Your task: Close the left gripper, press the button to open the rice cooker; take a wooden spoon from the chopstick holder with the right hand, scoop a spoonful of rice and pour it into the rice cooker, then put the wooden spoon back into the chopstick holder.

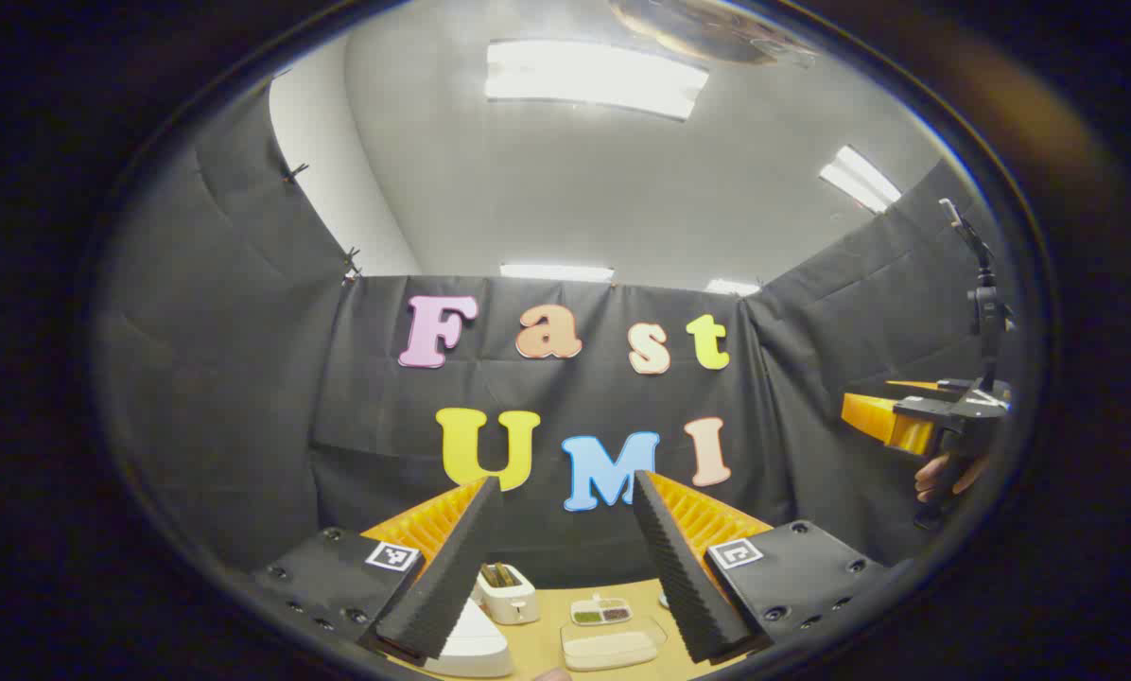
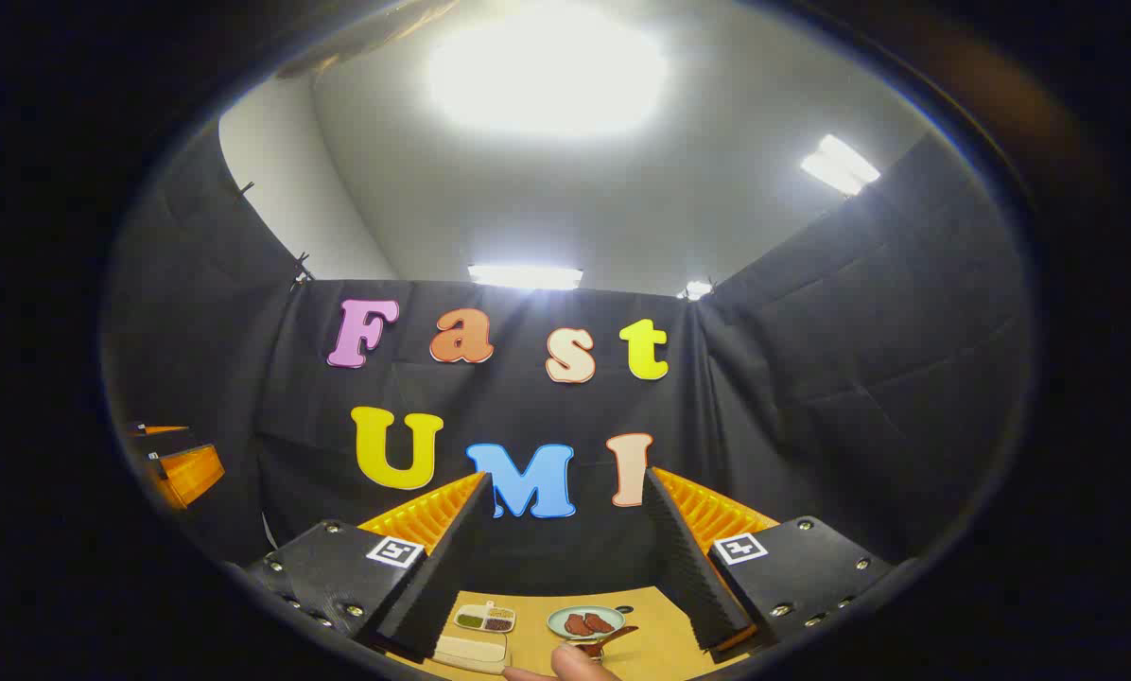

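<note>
Left gripper [image 1: 565, 492] held high w/ fingers spread wide, nothing between. Below its tips, near to far on the tan wooden table [image 1: 547, 638]: white rounded rice cooker [image 1: 471, 643] by the left finger, lid down; flat cream lidded box [image 1: 611, 648]; small divided dish [image 1: 600, 613] w/ green and dark grains; white toaster [image 1: 507, 591] w/ two slices in the slots. Right gripper [image 2: 565, 487] also spread wide and empty; below it, a round pale-green plate [image 2: 585, 621] w/ reddish-brown pieces.

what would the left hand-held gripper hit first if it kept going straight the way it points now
Probably the black cloth back wall. The left hand-held gripper is open and aimed level above the table, so the toaster and trays sit below its line. Nothing shows between its fingers before the wall, though depth is hard to judge.
</note>
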`<state>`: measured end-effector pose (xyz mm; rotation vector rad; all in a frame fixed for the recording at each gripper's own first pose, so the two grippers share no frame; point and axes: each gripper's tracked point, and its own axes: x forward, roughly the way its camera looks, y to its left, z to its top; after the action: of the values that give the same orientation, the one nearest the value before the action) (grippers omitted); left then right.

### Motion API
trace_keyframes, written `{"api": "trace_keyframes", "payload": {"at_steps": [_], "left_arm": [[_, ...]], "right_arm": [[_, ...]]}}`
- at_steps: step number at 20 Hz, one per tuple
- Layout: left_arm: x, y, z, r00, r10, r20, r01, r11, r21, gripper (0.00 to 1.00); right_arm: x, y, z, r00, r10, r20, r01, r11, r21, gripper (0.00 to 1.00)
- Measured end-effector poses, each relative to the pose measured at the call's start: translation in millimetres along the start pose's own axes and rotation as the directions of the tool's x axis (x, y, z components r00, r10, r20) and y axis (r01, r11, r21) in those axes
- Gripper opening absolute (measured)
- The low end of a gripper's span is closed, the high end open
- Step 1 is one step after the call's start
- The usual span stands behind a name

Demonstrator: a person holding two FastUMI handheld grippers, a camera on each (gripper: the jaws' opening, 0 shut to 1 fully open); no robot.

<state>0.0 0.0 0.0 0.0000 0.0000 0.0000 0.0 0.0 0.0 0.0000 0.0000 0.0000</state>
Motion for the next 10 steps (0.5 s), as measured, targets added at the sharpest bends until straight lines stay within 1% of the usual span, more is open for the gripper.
{"api": "trace_keyframes", "payload": {"at_steps": [3,5,7,9,10], "left_arm": [[0.4,13.0,-9.2,0.999,0.031,-0.027,-0.031,0.999,-0.011,0.93],[-0.6,13.5,-11.4,0.999,0.039,-0.034,-0.039,0.999,-0.019,0.93],[-0.7,15.3,-18.0,0.997,0.058,-0.054,-0.058,0.998,-0.006,0.92],[0.4,10.7,-25.8,0.995,0.055,-0.086,-0.055,0.999,0.003,0.92],[0.9,6.5,-30.4,0.994,0.047,-0.101,-0.049,0.999,-0.010,0.97]], "right_arm": [[-1.7,12.0,-15.0,0.997,0.028,-0.068,-0.028,1.000,0.001,0.96],[-3.3,20.8,-21.1,0.992,0.072,-0.099,-0.072,0.997,0.005,0.94],[0.5,16.3,-23.4,0.991,0.075,-0.109,-0.075,0.997,-0.002,0.96],[1.2,18.2,-24.4,0.991,0.086,-0.105,-0.087,0.996,-0.005,0.96],[1.4,20.8,-28.5,0.988,0.096,-0.117,-0.097,0.995,-0.003,0.96]]}}
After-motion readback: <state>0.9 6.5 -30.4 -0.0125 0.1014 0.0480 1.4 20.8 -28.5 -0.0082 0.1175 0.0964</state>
